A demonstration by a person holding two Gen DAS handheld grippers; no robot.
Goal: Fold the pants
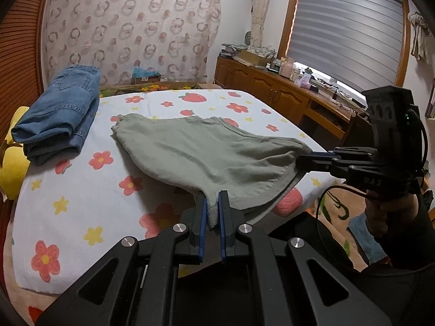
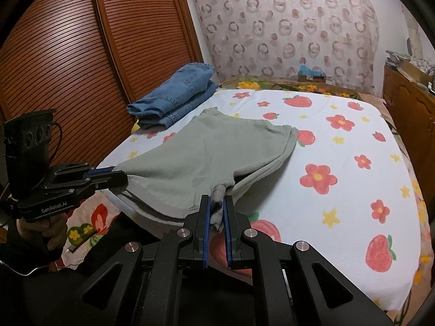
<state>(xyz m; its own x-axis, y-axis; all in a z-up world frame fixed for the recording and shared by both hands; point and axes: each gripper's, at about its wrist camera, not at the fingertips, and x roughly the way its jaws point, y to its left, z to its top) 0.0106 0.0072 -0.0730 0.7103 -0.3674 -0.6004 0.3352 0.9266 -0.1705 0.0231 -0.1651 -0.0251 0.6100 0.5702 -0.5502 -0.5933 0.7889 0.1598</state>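
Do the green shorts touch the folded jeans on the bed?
Apart. In the left wrist view, a strip of bedsheet shows between the green shorts and the folded jeans.

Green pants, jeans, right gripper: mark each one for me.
Green pants (image 1: pixel 195 152): left wrist view, middle of the top fabric layer.
Jeans (image 2: pixel 174 97): right wrist view, top of the folded stack.
Right gripper (image 2: pixel 216 206): right wrist view, between its fingertips, where they pinch the pants' corner.

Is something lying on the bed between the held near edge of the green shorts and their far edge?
Nothing visible: the green shorts are bare on top. The folded jeans lie beside them.
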